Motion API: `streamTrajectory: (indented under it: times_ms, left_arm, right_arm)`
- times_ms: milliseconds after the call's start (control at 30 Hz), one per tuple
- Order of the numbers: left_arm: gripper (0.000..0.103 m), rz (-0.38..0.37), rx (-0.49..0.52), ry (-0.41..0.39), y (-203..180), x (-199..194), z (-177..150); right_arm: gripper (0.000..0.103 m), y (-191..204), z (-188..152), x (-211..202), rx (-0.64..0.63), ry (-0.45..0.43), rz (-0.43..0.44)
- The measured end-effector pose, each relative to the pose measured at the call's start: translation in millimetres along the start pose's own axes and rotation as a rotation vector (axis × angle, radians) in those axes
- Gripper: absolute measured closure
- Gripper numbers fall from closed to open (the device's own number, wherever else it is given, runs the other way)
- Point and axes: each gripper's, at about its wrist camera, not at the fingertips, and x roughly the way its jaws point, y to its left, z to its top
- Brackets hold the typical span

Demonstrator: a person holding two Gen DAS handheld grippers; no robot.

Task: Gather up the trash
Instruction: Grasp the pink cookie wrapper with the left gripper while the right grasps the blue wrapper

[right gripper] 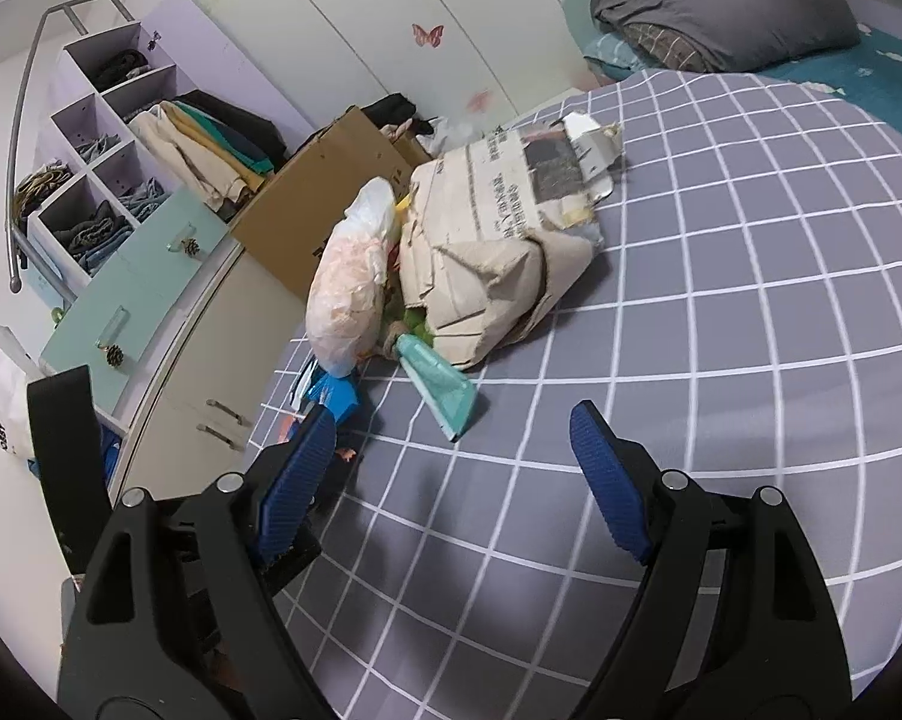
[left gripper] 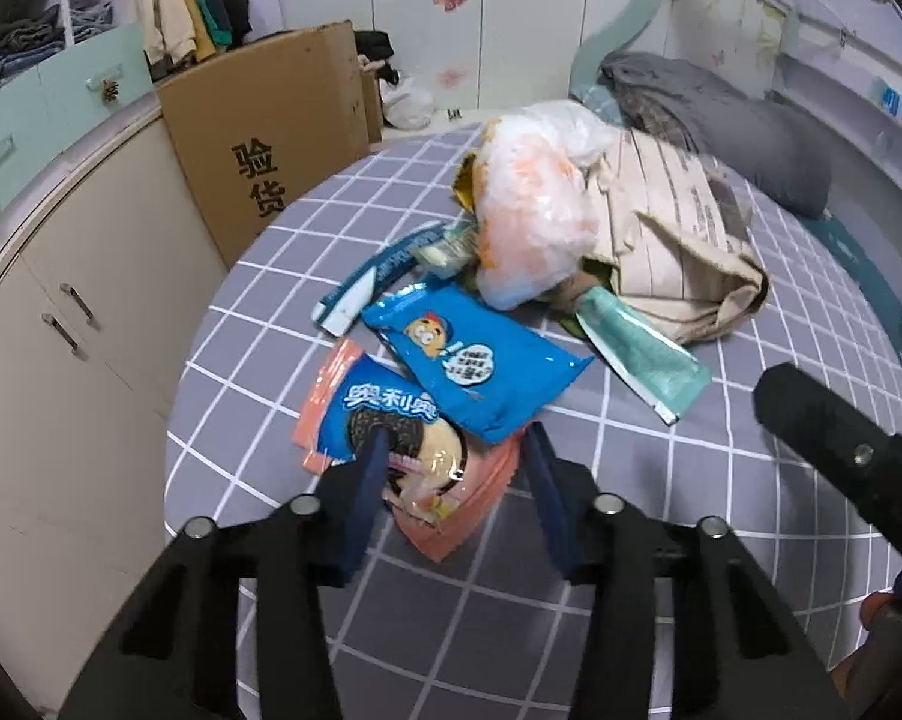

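Note:
Trash lies in a heap on the grey checked bed sheet (left gripper: 631,480). My left gripper (left gripper: 457,450) is shut on a blue cookie wrapper (left gripper: 390,414) and the pink wrapper (left gripper: 481,480) under it, with a finger on either side. Just beyond lie a blue snack packet (left gripper: 475,360), a long blue-white wrapper (left gripper: 372,282), a teal tube (left gripper: 643,354), a white-orange plastic bag (left gripper: 529,210) and crumpled beige paper packaging (left gripper: 673,222). My right gripper (right gripper: 454,417) hangs open over bare sheet, short of the teal tube (right gripper: 438,384), with nothing between its fingers.
A cardboard box (left gripper: 270,132) stands off the bed's left edge, beside cream cabinets (left gripper: 60,330) and mint drawers (right gripper: 132,288). A grey pillow and folded blanket (right gripper: 721,12) lie at the head. Checked sheet (right gripper: 721,300) stretches right of the heap.

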Motion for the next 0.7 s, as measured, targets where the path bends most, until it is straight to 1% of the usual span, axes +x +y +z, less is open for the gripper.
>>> streamTrajectory:
  times_ms: [33,67,133,233,267,367,433,500,533,567,600,633,700]
  left_arm:
    - [0.084,-0.007,-0.019,-0.016,3.8,-2.9,-0.4]
    - [0.103,-0.030,-0.040,-0.020,8.7,-5.5,-0.9]
    - [0.103,-0.064,-0.085,-0.017,20.0,-10.2,-1.4]
    - [0.103,-0.036,-0.087,-0.024,31.2,-12.9,-6.0]
    - [0.103,-0.037,-0.093,-0.023,34.5,-13.3,-7.9]
    - [0.103,-0.050,-0.123,-0.024,45.2,-15.3,-12.6]
    - [0.101,-0.079,-0.143,-0.014,52.7,-14.2,-11.2]
    - [0.083,-0.114,-0.133,0.000,50.1,-13.2,-10.6]
    - [0.053,-0.104,-0.121,-0.006,45.4,-15.0,-11.1]
    - [0.038,-0.088,-0.105,-0.024,40.7,-16.1,-10.7]
    - [0.038,-0.071,-0.083,-0.049,34.4,-17.8,-10.8]
    - [0.038,-0.054,-0.042,-0.048,24.4,-14.7,-8.7]
    - [0.038,-0.045,-0.015,-0.022,14.0,-6.4,-6.2]
  right_arm:
    - [0.024,1.7,-0.1,1.5,-0.001,0.004,0.006]
    - [0.024,3.5,-0.6,2.6,-0.004,0.007,0.009]
    - [0.024,7.6,-0.8,4.6,-0.010,0.011,0.012]
    - [0.024,14.5,-2.9,10.7,-0.013,0.025,0.022]
    - [0.024,16.2,-3.3,11.9,-0.017,0.027,0.024]
    - [0.024,24.7,-5.8,17.4,-0.040,0.038,0.029]
    - [0.024,27.0,-6.3,17.4,-0.038,0.031,0.028]
    - [0.024,26.7,-5.5,14.9,-0.039,0.012,0.018]
    - [0.024,25.7,-4.5,13.3,-0.037,0.005,0.015]
    - [0.024,25.0,-3.1,13.1,-0.034,0.002,0.014]
    - [0.024,22.4,-1.4,11.7,-0.030,-0.004,0.009]
    - [0.024,20.6,-0.7,11.6,-0.028,-0.007,0.007]
    - [0.024,16.4,1.9,11.6,-0.023,-0.007,-0.002]
